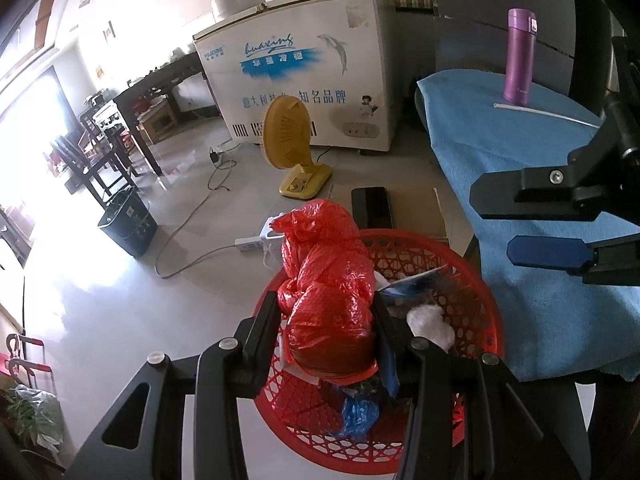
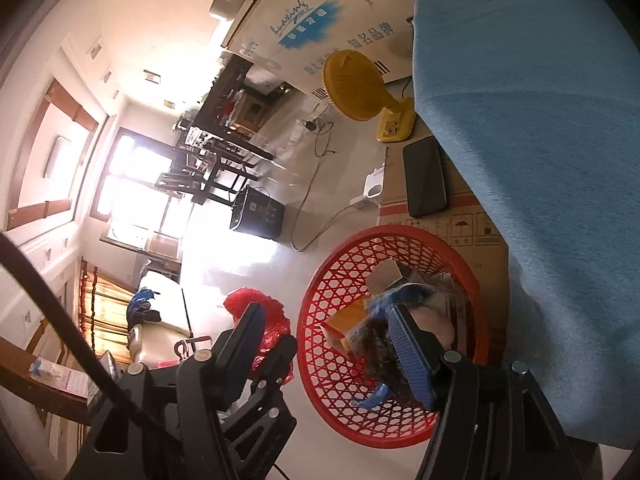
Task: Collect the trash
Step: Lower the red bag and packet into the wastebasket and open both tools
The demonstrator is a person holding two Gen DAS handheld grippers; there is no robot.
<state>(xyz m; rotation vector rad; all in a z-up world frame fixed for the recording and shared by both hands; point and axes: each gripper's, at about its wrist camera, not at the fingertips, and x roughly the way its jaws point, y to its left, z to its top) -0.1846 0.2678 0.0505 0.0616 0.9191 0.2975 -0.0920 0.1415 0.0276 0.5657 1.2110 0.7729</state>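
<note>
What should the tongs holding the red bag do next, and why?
Probably open and let go. The left tongs grip the red plastic bag right above the red basket, which already holds other scraps, so the bag should drop in. The right tongs look empty and are beside it.

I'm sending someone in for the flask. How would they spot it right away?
Find the table draped in a blue cloth, right of the white chest freezer. Near its far edge a purple flask stands upright behind a thin white straw. It is the only purple, upright thing on the cloth.
</note>
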